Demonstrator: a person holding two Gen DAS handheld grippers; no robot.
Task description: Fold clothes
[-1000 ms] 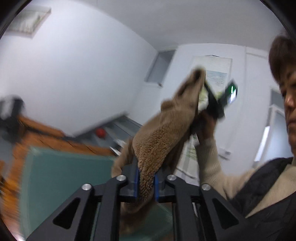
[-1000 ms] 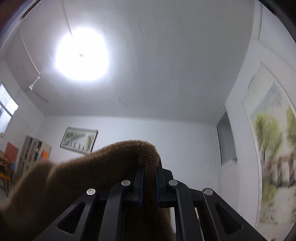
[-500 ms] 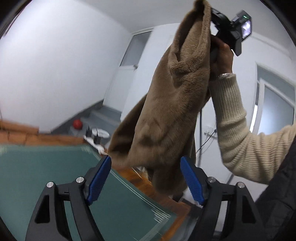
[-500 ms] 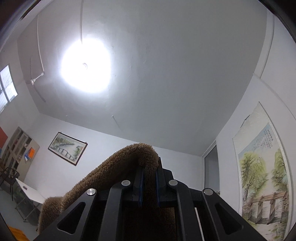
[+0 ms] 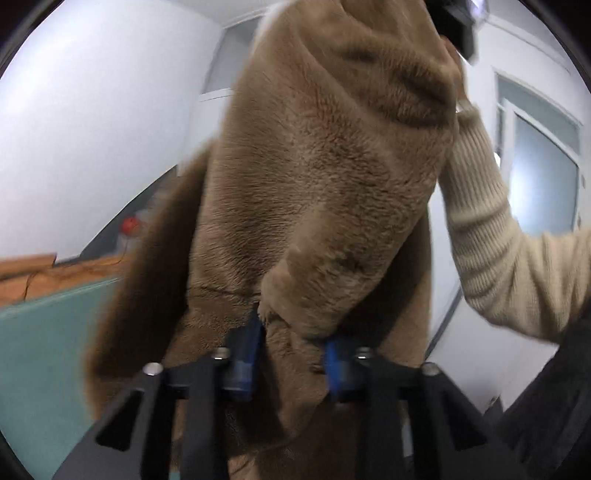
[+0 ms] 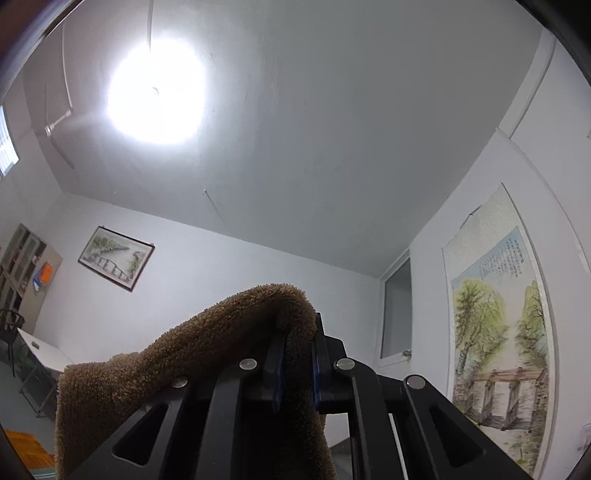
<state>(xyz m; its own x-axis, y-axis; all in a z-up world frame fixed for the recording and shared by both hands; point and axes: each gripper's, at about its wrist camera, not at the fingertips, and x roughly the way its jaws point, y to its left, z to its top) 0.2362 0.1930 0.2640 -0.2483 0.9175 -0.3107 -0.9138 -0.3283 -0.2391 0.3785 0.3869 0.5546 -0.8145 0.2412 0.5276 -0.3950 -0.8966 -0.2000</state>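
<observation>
A brown fleece garment (image 5: pixel 325 177) hangs in the air and fills the left wrist view. Its top is held high by my right gripper (image 5: pixel 456 22), seen at the upper right with the person's cream-sleeved arm (image 5: pixel 491 251). My left gripper (image 5: pixel 293 354) has its blue pads (image 5: pixel 243 362) on either side of a lower fold of the fleece, pressing into it with a bunched thickness between them. In the right wrist view my right gripper (image 6: pixel 297 358) is shut on an edge of the garment (image 6: pixel 207 350), which drapes down to the left. It points up at the ceiling.
A green mat (image 5: pixel 40 362) on a wooden table (image 5: pixel 62 273) lies below at the left. A red object (image 5: pixel 129 223) sits by the far wall. The right wrist view shows a ceiling light (image 6: pixel 155 92), a framed picture (image 6: pixel 116 258) and a scroll painting (image 6: pixel 502 343).
My left gripper let go of the fleece and opened wide, then moved in and closed around a lower fold. My right gripper has raised the garment's top higher.
</observation>
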